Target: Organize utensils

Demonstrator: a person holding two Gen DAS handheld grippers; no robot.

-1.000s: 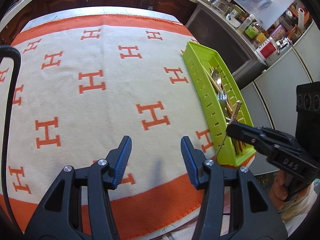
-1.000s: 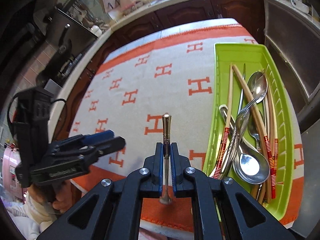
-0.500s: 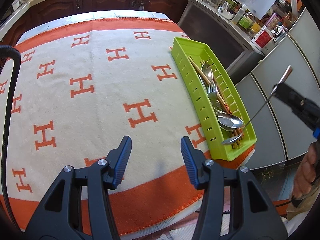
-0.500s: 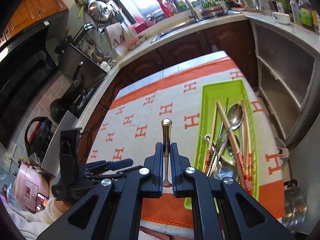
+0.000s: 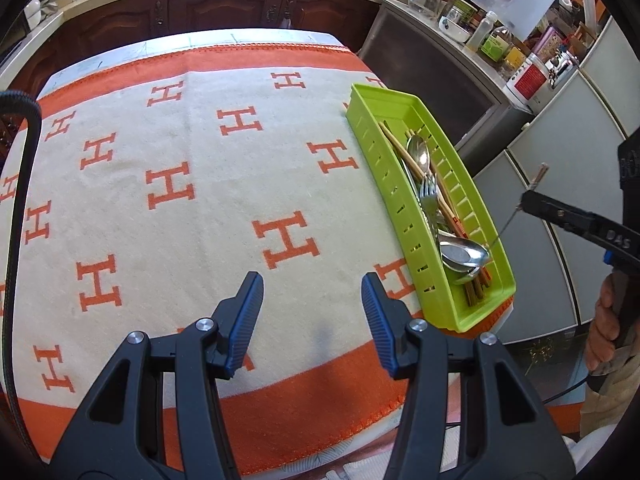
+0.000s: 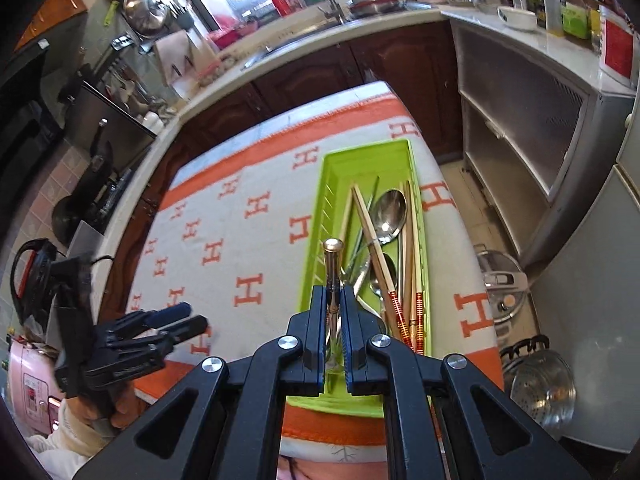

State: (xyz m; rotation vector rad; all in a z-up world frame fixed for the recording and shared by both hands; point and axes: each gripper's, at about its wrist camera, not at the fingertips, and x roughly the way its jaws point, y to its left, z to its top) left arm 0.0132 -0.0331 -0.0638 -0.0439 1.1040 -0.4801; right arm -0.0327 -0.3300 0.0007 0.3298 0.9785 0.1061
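Utensils (image 6: 384, 248), spoons, a fork and chopsticks, lie heaped in the green tray (image 6: 332, 184) at the right of the orange-and-cream cloth (image 5: 168, 184). One more, a spoon (image 6: 333, 256) with a gold-tipped handle, is clenched upright in the right gripper (image 6: 334, 316) at lower centre of the right view; in the left view its bowl hangs over the tray's near end. Left gripper (image 5: 312, 312) hovers above the cloth's orange border, its blue pads (image 5: 246, 320) parted and gripping nothing.
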